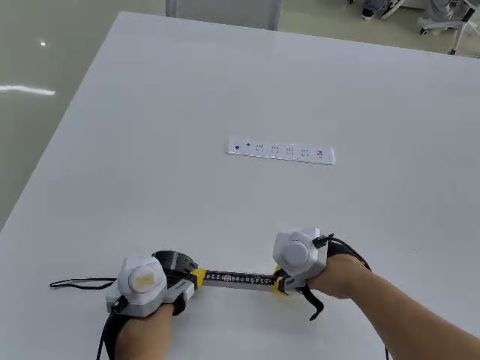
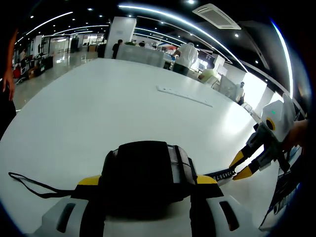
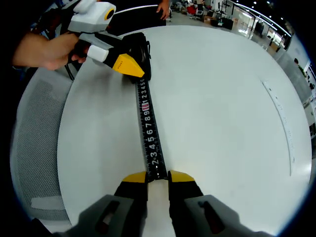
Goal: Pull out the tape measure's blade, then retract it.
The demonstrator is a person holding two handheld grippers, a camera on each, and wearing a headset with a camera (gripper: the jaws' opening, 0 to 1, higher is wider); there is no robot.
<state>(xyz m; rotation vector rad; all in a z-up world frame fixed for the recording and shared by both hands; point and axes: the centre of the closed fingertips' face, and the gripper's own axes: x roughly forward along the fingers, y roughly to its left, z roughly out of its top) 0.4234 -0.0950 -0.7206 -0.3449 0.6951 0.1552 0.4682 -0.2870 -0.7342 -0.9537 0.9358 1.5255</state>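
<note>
Gripping the black tape measure [image 2: 145, 165] by its sides, the left gripper [image 2: 148, 180] is pinning it near the tabletop's [image 1: 225, 90] near edge. The right gripper's [image 3: 158, 177] jaws are pinching the end of the blade [image 3: 147, 118], drawn out a short way. Pulling well probably means drawing straight and level, with the case held firm. The blade's very tip is hiding between the jaws, and the dark case is showing little detail.

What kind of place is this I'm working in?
Probably an open-plan lab or office: a big white table with a power strip on it, long ceiling light strips, and people beyond.
</note>
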